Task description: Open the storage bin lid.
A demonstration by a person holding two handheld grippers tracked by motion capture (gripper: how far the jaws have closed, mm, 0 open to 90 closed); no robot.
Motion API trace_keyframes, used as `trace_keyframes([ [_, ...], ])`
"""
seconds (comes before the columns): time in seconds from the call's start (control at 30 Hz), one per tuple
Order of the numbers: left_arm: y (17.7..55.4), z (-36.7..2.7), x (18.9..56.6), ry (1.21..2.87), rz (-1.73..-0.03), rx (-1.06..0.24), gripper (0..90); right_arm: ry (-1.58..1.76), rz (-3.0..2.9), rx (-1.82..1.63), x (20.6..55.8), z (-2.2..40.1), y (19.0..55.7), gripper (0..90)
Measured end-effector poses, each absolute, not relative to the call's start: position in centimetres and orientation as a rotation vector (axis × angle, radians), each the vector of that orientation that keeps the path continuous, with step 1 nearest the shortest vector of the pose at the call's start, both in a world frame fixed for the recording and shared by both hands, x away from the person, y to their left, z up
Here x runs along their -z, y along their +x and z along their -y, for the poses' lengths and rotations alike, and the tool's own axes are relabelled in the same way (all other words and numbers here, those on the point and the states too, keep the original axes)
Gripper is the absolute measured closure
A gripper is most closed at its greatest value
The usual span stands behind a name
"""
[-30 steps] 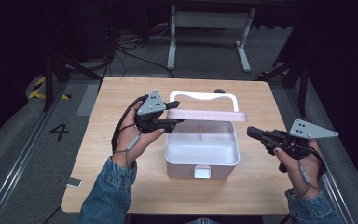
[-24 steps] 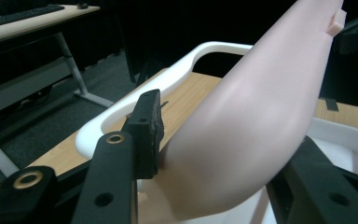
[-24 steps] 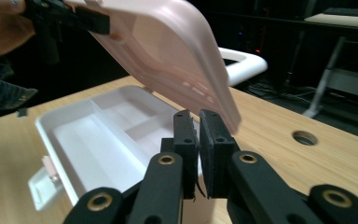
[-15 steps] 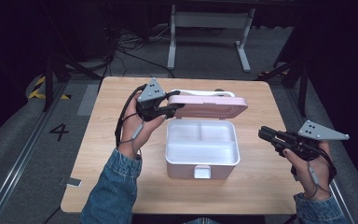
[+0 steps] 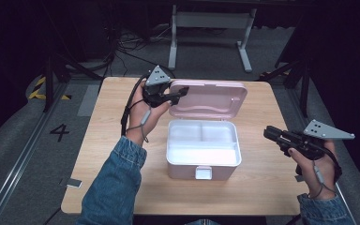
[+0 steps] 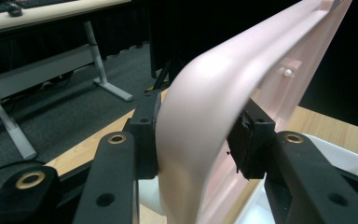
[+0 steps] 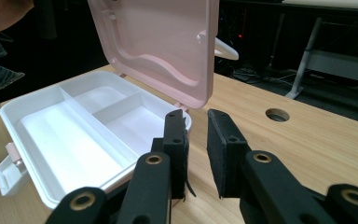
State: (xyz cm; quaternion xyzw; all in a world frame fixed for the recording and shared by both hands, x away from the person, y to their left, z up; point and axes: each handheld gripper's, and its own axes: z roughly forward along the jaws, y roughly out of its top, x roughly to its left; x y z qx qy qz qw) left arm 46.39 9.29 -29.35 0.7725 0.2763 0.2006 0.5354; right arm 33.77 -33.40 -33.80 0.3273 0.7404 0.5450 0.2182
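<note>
A white box [image 5: 204,165] with inner dividers stands open in the middle of the table, its pink lid [image 5: 211,101] raised behind it. My left gripper [image 5: 180,93] is shut on the lid's left edge. In the left gripper view the pink lid [image 6: 200,116] fills the gap between the pads [image 6: 149,135], and the jaws have just been opening a little. To the right of the box my right gripper [image 5: 268,132] points at it, open with nothing between its jaws, which have just been opening. In the right gripper view the box [image 7: 9,109] and lid [image 7: 163,42] lie ahead of that gripper [image 7: 196,126].
The wooden table [image 5: 117,136] has bare room left and right of the box. A white latch [image 5: 203,172] sticks out of the box's front wall. A round hole [image 7: 277,115] shows in the tabletop. A metal desk frame [image 5: 211,18] stands on the floor behind.
The left gripper has swung the pink lid from nearly flat over the box to upright and moved toward the back. The right gripper has drawn off to the right and opened.
</note>
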Motion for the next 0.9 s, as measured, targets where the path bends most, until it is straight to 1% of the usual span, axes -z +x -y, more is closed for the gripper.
trace_keyframes([
  [0.2, 48.1, -9.2, 29.8, 1.821, -0.694, -0.452, 57.5, 0.92, -2.037, -1.507, 33.8, 33.9, 33.8, 78.0],
  [0.43, 49.9, -8.9, 30.3, 1.815, -0.74, -0.422, 54.8, 0.937, -2.023, -1.525, 33.9, 34.2, 34.0, 75.1],
  [0.63, 51.5, -8.8, 30.8, 1.822, -0.765, -0.377, 52.3, 0.95, -2.019, -1.509, 34.1, 34.5, 34.2, 73.7],
  [0.73, 52.2, -8.9, 31.2, 1.812, -0.785, -0.331, 52.1, 0.962, -2.02, -1.503, 34.2, 34.7, 34.3, 73.5],
  [0.9, 53.3, -8.7, 31.8, 1.818, -0.804, -0.309, 49.7, 0.971, -2.024, -1.493, 34.5, 34.8, 34.6, 73.4],
])
